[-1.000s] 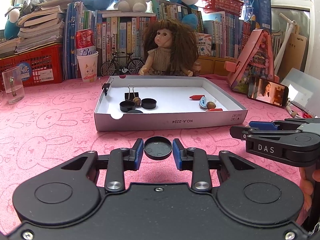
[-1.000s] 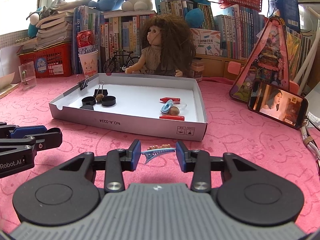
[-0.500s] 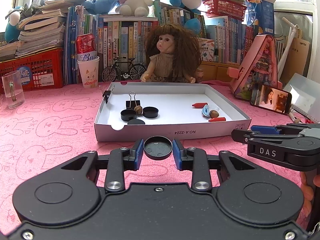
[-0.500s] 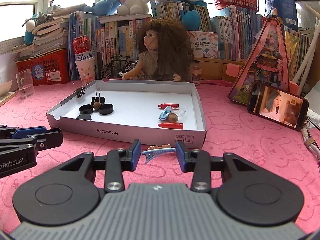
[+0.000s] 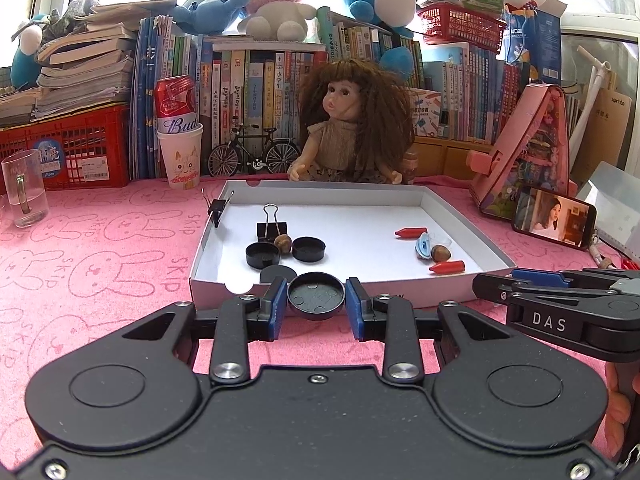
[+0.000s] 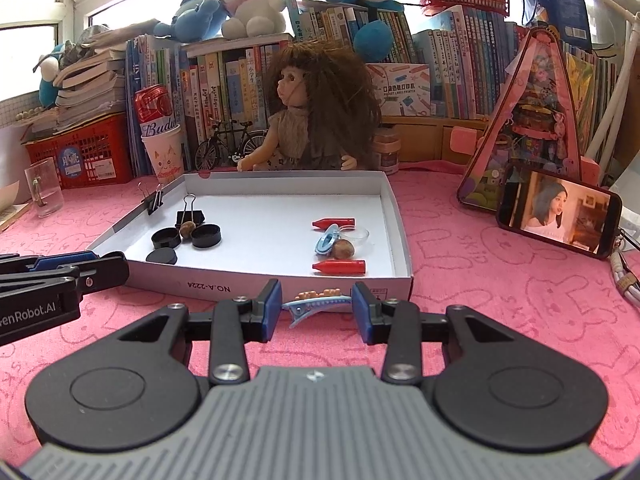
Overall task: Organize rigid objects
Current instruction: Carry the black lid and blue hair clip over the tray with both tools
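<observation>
- The white box lid [image 5: 460, 216] on the pink desk [image 5: 100, 264] serves as the landmark: it already holds sorted groups, which is probably why each hand brings a matching item toward its own end.
- At the lid's left end lie black caps [image 5: 308, 249], a binder clip [image 5: 272, 228] and a nut; at its right end lie red crayons [image 6: 339, 266], a blue clip and another nut.
- The left hand-held gripper [image 5: 316, 307] grasps a black round cap [image 5: 316, 294] by its rim, pads pressed on both sides, cap open side facing the camera. It hangs just in front of the lid's near wall, at the left end, beside the other caps, so a drop among them looks intended.
- The right hand-held gripper [image 6: 317, 307] has a blue hair clip [image 6: 316, 305] lengthwise between its fingers; the right pad touches the clip's tip, the left pad seems to meet its tail, so I judge it grasped, lightly.
- That clip sits just before the lid's near wall, toward the right end, in line with the blue clip inside.
- Both hand-held grippers are level, pointed at the lid, side by side and apart, low over the desk; each must rise over the near wall.
</observation>
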{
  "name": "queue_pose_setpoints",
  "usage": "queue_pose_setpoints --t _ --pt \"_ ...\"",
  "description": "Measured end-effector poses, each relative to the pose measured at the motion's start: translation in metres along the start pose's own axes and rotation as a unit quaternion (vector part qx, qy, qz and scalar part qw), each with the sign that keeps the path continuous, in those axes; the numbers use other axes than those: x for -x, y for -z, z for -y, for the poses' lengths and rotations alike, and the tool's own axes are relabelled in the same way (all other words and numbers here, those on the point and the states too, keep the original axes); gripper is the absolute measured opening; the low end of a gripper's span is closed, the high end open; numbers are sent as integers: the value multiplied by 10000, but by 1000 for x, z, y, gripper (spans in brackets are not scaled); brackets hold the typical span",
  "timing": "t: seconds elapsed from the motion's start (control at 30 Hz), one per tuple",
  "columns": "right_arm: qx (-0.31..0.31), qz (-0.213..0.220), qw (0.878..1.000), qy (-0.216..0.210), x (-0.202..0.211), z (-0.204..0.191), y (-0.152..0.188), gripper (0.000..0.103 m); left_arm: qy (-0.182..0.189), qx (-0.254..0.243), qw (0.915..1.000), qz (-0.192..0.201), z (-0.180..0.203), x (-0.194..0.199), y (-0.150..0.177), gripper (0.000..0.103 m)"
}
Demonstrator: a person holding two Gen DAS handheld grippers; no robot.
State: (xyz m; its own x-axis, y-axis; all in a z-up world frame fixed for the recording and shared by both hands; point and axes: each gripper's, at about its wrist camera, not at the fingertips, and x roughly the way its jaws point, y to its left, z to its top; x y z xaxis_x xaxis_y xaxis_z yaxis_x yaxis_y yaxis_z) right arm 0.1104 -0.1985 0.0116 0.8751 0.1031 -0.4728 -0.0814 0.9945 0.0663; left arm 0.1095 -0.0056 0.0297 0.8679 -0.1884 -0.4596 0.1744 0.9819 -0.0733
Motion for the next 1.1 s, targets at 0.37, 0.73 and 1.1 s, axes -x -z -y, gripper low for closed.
queue_pose_setpoints --t 0.37,0.73,1.1 --pt "-341 44 9994 22 -12 10 -11 45 -18 216 9998 -25 -6 -22 -19 30" --pt "-777 -62 9970 27 -33 20 -20 45 -13 458 9986 -250 -7 -51 -30 30" --pt "-947 -287 9950 130 -58 21 -22 44 -83 587 9969 -515 -9 -80 -32 30"
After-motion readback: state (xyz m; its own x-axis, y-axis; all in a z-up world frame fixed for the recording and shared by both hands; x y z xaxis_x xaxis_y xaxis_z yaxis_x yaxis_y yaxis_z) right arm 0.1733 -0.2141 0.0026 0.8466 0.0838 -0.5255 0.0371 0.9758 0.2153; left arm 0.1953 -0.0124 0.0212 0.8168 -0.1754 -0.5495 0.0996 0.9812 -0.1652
